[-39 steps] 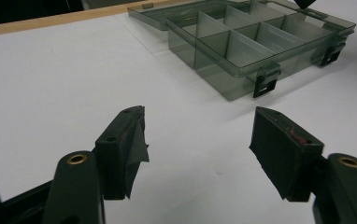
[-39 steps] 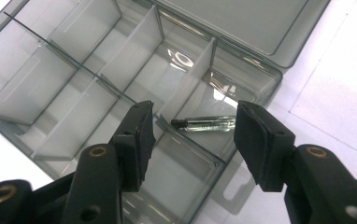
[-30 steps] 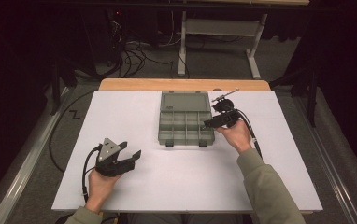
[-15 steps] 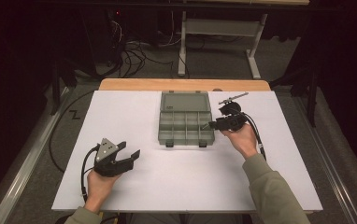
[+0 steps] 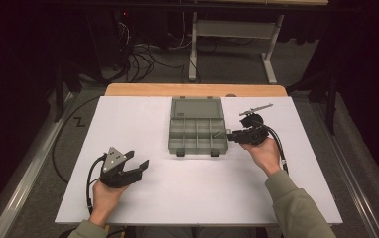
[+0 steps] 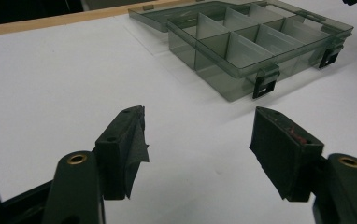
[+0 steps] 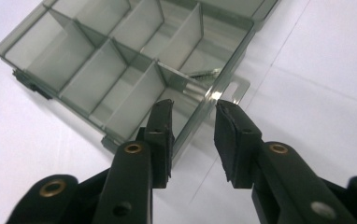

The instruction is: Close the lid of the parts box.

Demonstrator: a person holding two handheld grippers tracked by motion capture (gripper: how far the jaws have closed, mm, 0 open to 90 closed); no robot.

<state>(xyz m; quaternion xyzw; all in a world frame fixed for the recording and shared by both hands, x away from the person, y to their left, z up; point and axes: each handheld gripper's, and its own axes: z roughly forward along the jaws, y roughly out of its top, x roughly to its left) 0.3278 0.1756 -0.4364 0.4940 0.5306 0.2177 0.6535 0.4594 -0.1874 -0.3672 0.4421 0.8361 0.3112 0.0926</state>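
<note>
Right gripper [image 7: 193, 109]: jaws parted, just been closing, astride the box [image 7: 120, 60] side wall, one jaw inside, one outside, pads not yet pressing. Farther in, a small metal piece [image 7: 204, 73] in the same compartment. Left gripper [image 5: 137, 159]: open wide, well apart from the box.

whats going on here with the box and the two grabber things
A person at a white table holds a gripper in each hand. The right gripper is at the right side wall of an open, clear compartment box, one jaw inside and one outside; its jaws have just been closing but do not yet pinch the wall. A small metal piece lies in that end compartment. The left gripper waits open on the table, apart from the box.
</note>
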